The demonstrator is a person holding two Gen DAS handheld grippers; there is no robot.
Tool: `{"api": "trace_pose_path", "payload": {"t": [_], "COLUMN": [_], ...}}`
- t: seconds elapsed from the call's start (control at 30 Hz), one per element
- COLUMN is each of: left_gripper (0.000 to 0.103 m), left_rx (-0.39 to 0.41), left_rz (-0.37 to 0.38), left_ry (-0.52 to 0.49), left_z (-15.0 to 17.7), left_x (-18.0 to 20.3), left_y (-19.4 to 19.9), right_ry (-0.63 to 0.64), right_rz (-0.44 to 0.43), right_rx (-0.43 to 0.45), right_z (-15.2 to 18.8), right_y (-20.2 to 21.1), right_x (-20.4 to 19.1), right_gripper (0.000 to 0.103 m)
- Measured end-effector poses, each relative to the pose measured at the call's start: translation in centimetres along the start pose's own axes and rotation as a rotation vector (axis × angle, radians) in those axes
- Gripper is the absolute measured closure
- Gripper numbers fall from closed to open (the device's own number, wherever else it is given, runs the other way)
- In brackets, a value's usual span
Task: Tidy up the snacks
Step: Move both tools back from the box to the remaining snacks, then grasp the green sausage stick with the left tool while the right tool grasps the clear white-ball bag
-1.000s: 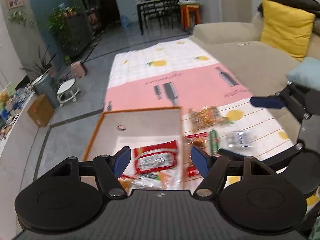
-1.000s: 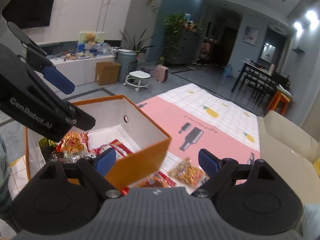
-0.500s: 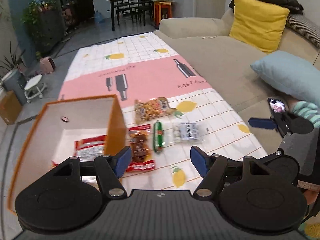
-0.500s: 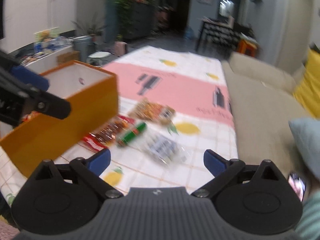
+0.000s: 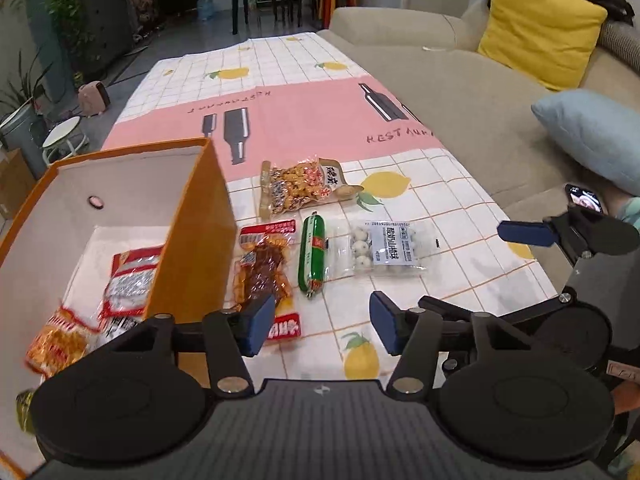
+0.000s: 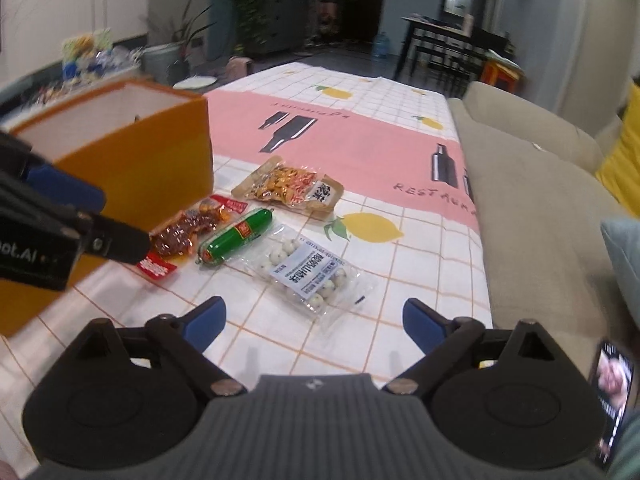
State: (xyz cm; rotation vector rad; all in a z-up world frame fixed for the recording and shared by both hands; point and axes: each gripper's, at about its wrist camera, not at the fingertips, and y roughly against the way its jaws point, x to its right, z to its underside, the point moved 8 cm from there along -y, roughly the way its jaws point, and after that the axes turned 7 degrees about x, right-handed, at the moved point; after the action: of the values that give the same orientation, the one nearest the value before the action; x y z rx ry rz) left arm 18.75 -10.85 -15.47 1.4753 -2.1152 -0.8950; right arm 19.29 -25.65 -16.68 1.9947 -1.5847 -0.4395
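An orange box (image 5: 192, 240) stands at the left of the table and holds red snack packs (image 5: 132, 276). On the cloth beside it lie a red pack of brown meat (image 5: 266, 268), a green sausage (image 5: 312, 256), a clear pack of white balls (image 5: 388, 248) and a bag of mixed nuts (image 5: 300, 188). My left gripper (image 5: 322, 326) hovers just short of the red pack and sausage. Its jaws are closing with nothing between them. My right gripper (image 6: 314, 324) hangs before the clear pack (image 6: 308, 274), beside the sausage (image 6: 236, 238). Its wide jaws are closing slightly and hold nothing.
A beige sofa (image 5: 460, 100) runs along the table's right edge, with a yellow cushion (image 5: 540, 28) and a blue cushion (image 5: 592, 132). A lit phone (image 6: 612, 392) lies at the near right. The lemon-print cloth (image 5: 280, 120) stretches far beyond the snacks.
Both views swung from the orange box to the snacks on the cloth, and both grippers came lower and nearer. The left jaws have narrowed.
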Motion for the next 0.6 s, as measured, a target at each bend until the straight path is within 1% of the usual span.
{"api": "trace_pose_path", "payload": {"t": [0.1, 0.23, 0.37, 0.53, 0.6], "left_gripper": [0.042, 0.046, 0.052, 0.054, 0.055], "left_rx": [-0.018, -0.047, -0.101, -0.126, -0.135], "left_rz": [0.011, 0.01, 0.016, 0.012, 0.013], "left_ry": [-0.023, -0.04, 0.004, 0.023, 0.03], "left_z": [-0.2, -0.4, 0.0, -0.2, -0.3], "left_x": [0.3, 0.4, -0.2, -0.8, -1.0], "left_y": [-1.8, -4.4, -6.6, -8.2, -8.6], "right_ry": [0.036, 0.132, 0.225, 0.227, 0.217], "right_rz": [-0.039, -0.091, -0.105, -0.169, -0.175], "right_rx": [-0.006, -0.026, -0.034, -0.05, -0.056], "right_z": [-0.1, 0.2, 0.5, 0.4, 0.5], "right_y": [-1.5, -4.0, -6.1, -8.1, -8.7], "right_x": [0.3, 0.5, 0.6, 0.6, 0.5], "right_gripper": [0.011, 0.011, 0.011, 0.007, 0.007]}}
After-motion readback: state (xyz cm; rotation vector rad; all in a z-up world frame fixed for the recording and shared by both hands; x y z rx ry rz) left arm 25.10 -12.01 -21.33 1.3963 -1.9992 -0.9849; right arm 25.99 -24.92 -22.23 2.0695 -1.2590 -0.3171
